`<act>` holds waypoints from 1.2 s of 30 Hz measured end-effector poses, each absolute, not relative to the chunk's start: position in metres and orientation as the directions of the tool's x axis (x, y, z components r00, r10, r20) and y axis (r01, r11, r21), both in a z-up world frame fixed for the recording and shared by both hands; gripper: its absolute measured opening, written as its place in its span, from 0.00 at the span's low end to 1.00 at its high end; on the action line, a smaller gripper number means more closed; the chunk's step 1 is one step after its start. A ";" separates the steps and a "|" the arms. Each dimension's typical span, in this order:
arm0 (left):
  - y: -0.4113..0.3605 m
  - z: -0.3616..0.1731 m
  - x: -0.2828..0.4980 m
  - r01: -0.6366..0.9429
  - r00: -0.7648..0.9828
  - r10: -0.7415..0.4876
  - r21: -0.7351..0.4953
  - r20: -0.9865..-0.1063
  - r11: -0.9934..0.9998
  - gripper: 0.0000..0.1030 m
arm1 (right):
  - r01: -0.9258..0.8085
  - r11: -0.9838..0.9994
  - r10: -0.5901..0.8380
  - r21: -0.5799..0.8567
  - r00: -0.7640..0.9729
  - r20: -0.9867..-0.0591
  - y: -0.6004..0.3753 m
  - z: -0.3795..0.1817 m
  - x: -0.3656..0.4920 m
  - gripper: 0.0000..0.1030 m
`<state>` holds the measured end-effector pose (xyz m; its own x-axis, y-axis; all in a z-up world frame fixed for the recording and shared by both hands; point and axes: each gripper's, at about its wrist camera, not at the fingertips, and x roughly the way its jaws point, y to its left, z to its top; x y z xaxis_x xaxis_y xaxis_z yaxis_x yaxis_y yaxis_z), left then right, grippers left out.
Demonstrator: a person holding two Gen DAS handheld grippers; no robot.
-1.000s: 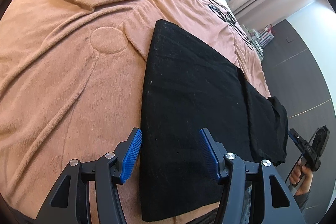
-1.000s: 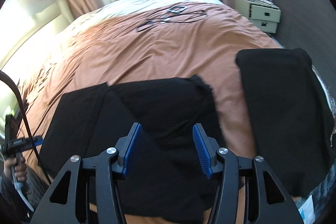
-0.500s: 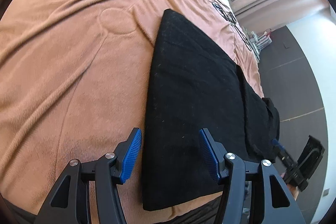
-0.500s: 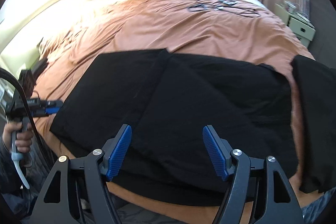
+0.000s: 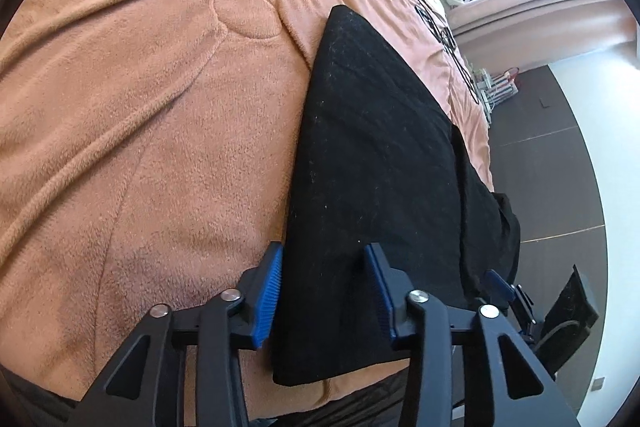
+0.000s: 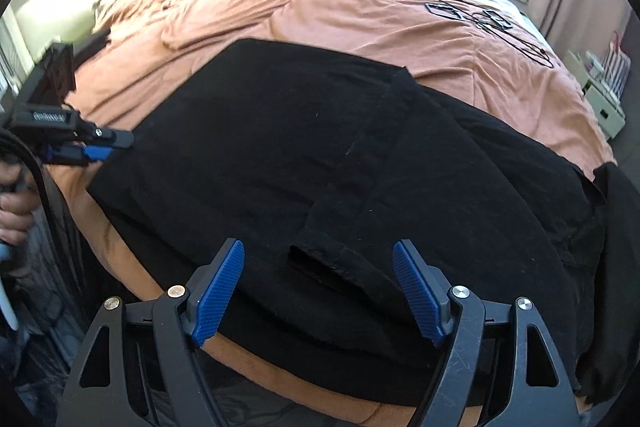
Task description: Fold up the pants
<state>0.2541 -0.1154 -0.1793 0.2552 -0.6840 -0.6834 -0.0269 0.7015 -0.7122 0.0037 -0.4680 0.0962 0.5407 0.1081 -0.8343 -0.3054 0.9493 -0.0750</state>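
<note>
Two grippers work opposite ends of the black pants (image 6: 320,155), which lie flattened along the near edge of a bed covered by an orange blanket (image 5: 140,107).

In the left wrist view, the left gripper (image 5: 322,291) sits at 6 o'clock, straddling the left edge of the cloth near its closest corner. Its jaws are closing, with the fabric's edge between them, though the blue pads do not visibly press on it yet. That placement reads as lining up a pinch on the corner, so the end can be lifted for a fold.

In the right wrist view, the right gripper (image 6: 320,291) hovers at 6 o'clock above a loose flap of hem. Its jaws are opening wide and hold nothing; the spread seems meant to take in that flap.

From there, the left gripper (image 6: 92,147) shows at 9 o'clock, at the pants' far corner.

Fabric looks matte, lint-flecked and already doubled, with a seam running across. A second dark garment (image 6: 616,267) lies at 3 o'clock.
</note>
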 end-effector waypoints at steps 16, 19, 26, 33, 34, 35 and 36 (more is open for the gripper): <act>-0.114 -0.177 0.253 -0.042 0.282 -0.655 -0.691 -0.701 0.722 0.29 | -0.336 0.939 0.129 -0.072 0.539 -0.832 -0.467 0.100 0.028 0.14; -0.111 -0.178 0.252 -0.049 0.290 -0.648 -0.687 -0.704 0.725 0.21 | -0.309 0.948 0.129 -0.071 0.579 -0.805 -0.479 0.118 0.028 0.14; -0.108 -0.177 0.251 -0.047 0.290 -0.646 -0.684 -0.706 0.728 0.19 | -0.190 0.980 0.079 -0.062 0.654 -0.753 -0.524 0.145 0.025 0.10; -0.113 -0.173 0.252 -0.039 0.286 -0.624 -0.659 -0.727 0.751 0.20 | -0.087 0.996 0.053 -0.009 0.678 -0.733 -0.572 0.152 0.032 0.09; -0.114 -0.172 0.253 -0.038 0.285 -0.619 -0.654 -0.732 0.755 0.21 | -0.074 0.997 0.049 -0.002 0.682 -0.730 -0.576 0.154 0.033 0.09; -0.114 -0.172 0.253 -0.039 0.284 -0.617 -0.651 -0.734 0.758 0.21 | -0.060 0.998 0.042 0.000 0.687 -0.725 -0.581 0.156 0.034 0.09; -0.114 -0.172 0.253 -0.040 0.284 -0.615 -0.650 -0.735 0.759 0.22 | -0.053 0.999 0.037 0.001 0.690 -0.723 -0.586 0.158 0.035 0.09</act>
<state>0.2533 -0.1140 -0.1724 0.2838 -0.6152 -0.7355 -0.0397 0.7588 -0.6501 0.0345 -0.5864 0.1578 0.6897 0.0375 -0.7231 -0.0535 0.9986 0.0007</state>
